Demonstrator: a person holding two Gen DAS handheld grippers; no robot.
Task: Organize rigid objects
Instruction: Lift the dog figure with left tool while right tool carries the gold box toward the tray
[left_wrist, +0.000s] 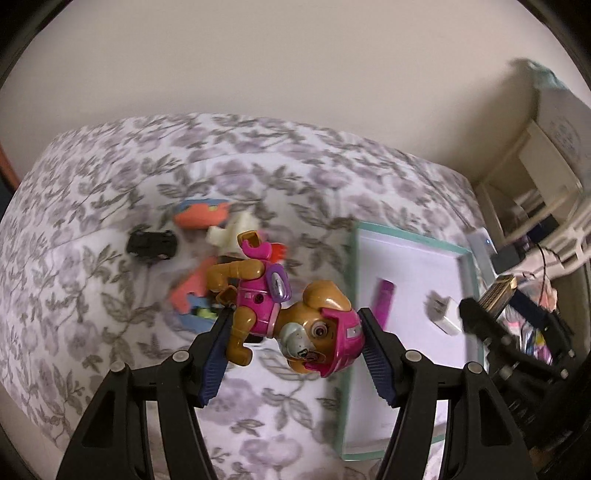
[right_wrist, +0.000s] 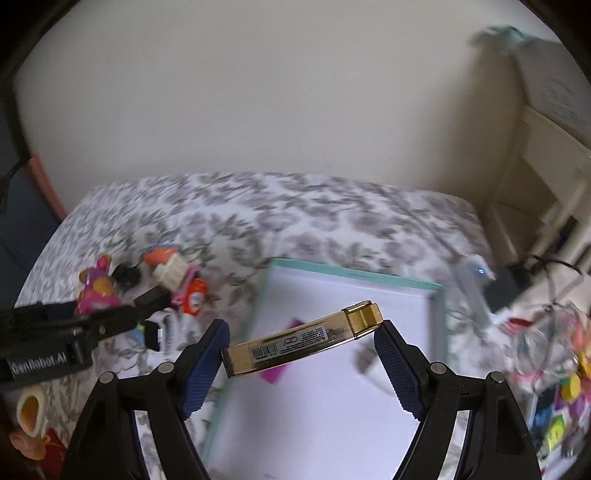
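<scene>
My left gripper (left_wrist: 295, 332) is shut on a brown toy dog in a pink suit and helmet (left_wrist: 291, 314), held above the floral bedspread just left of the white tray (left_wrist: 406, 350). My right gripper (right_wrist: 301, 343) is shut on a long gold box with a barcode label (right_wrist: 303, 338), held above the tray (right_wrist: 332, 406). A purple tube (left_wrist: 384, 299) and a small white plug (left_wrist: 441, 314) lie in the tray. The left gripper and the toy dog (right_wrist: 98, 290) also show at the left of the right wrist view.
A pile of toys lies on the bed: a black car (left_wrist: 153, 243), an orange toy (left_wrist: 201, 214), a cream piece (left_wrist: 229, 230). A cluttered heap of small items (right_wrist: 554, 369) sits right of the tray. Shelves (left_wrist: 535, 177) stand at far right. A wall is behind the bed.
</scene>
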